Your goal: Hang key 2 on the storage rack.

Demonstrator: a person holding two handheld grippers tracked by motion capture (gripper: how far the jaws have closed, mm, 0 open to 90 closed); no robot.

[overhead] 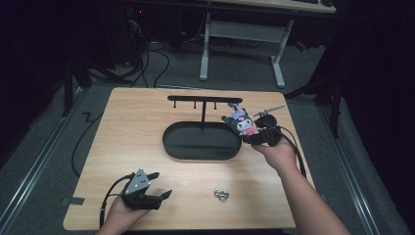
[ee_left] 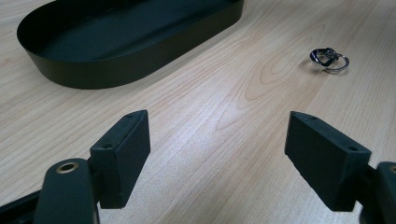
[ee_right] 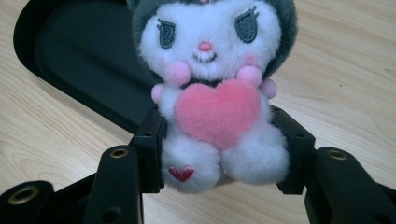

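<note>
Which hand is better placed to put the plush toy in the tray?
Right. The right gripper already has the plush toy between its jaws, right beside the tray's right end. The left gripper sits open at the table's near edge, farther from the tray, with the key ring beside it.

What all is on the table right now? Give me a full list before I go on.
plush toy: 1, white, grey and pink with a pink heart, between the right gripper's fingers, by the tray's right end
tray: 1, black oval, table centre
hook stand: 1, black, rising from the tray's back
key ring: 1, silver, near front edge of the table
table: 1, light wood
left gripper: 1, black, front left, fingers apart, nothing between them
right gripper: 1, black, closed on the plush toy
</note>
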